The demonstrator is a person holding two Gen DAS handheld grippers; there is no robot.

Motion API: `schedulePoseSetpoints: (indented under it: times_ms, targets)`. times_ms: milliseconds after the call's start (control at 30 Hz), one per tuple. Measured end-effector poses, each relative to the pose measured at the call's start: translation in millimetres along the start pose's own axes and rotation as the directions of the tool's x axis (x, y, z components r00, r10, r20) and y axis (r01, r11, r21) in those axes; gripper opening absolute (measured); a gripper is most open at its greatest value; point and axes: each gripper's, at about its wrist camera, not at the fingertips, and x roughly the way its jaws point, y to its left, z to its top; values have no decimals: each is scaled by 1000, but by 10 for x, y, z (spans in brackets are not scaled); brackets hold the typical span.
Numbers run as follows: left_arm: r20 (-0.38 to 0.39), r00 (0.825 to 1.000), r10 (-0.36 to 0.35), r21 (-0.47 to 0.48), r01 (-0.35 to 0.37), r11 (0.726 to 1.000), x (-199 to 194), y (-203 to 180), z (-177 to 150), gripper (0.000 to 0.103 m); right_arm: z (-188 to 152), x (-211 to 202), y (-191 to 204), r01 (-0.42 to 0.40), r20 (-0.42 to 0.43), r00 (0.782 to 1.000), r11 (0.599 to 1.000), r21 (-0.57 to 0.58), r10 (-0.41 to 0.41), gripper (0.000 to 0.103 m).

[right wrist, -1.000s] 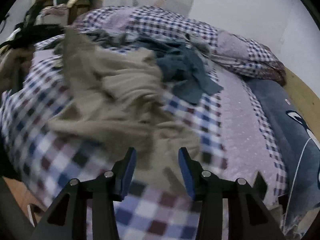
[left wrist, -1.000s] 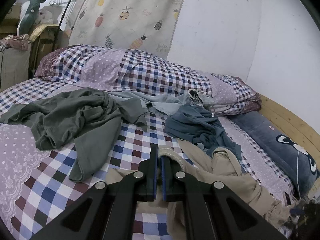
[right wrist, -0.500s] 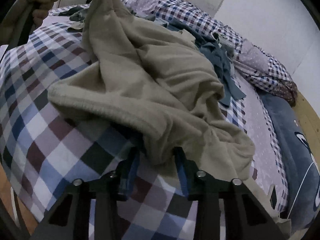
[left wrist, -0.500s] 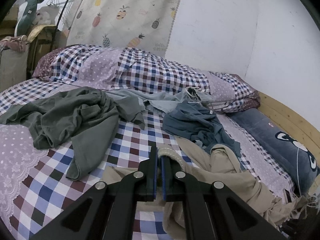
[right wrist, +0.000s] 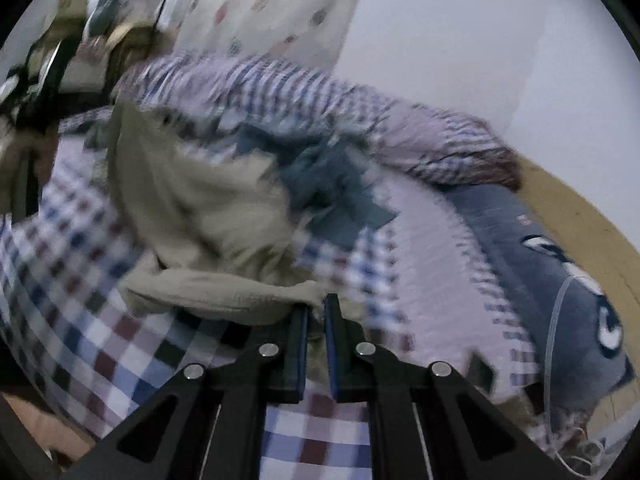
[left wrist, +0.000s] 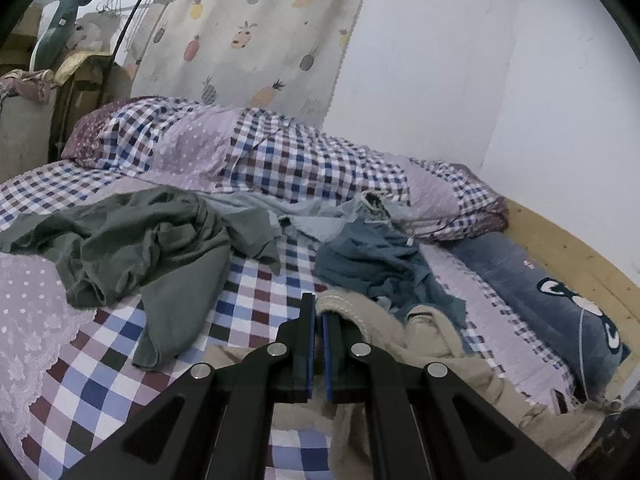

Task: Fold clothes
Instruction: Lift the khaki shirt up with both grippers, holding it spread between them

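Right gripper point(right wrist: 316, 316) fingers, open a second ago, now pinch the beige garment point(right wrist: 208, 216). Left gripper point(left wrist: 319, 320) stays clamped on its ribbed hem point(left wrist: 344, 304). Both ends held; spreading on the bed point(left wrist: 248, 312) probably comes next.

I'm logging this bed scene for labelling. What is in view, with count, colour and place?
beige garment: 1, beige, near edge of the bed, held at two spots
green garment: 1, dark green, crumpled on the left
blue garment: 1, teal blue, mid-bed
pale garment: 1, light blue-grey, behind the blue one
duvet: 1, checked and lilac, along the back
cushion: 1, navy with a cartoon face, right side
curtain: 1, cream with pineapples, on the wall
left gripper: 1, black, jaws shut on beige ribbed hem
right gripper: 1, black, jaws shut on beige fabric
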Motion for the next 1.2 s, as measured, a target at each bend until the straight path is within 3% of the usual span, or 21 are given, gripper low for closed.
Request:
schedulePoseSetpoints:
  times_ms: [200, 333, 400, 567, 700, 867, 1033, 1200]
  targets:
    - [71, 997, -19, 53, 15, 998, -514, -115, 112, 2, 392, -718, -426, 103, 125, 986, 993, 54, -109, 6]
    - [101, 994, -50, -16, 52, 999, -954, -101, 319, 2, 597, -1062, -726, 153, 185, 968, 984, 93, -168, 6]
    - [128, 989, -69, -58, 77, 995, -1232, -96, 484, 2, 694, -1231, -846, 153, 222, 959, 981, 116, -176, 6]
    - [220, 967, -129, -45, 142, 989, -2057, -274, 1063, 2, 917, -1680, -1099, 112, 326, 931, 978, 178, -166, 6]
    - [271, 952, -141, 6, 145, 989, -2654, -502, 1505, 2, 1060, -2088, -1281, 45, 418, 897, 971, 235, -143, 6]
    - [362, 916, -172, 53, 165, 985, -3440, -751, 1989, 2, 1160, -2603, -1526, -5, 511, 845, 954, 301, -157, 6]
    - [409, 895, -176, 133, 133, 982, -4053, -1063, 2318, 2, 1298, -3077, -1719, -20, 571, 800, 943, 331, -184, 6]
    - [429, 879, -208, 154, 156, 976, -4546, -1219, 2538, 2, 1472, -3590, -1838, -29, 635, 745, 941, 336, -204, 6]
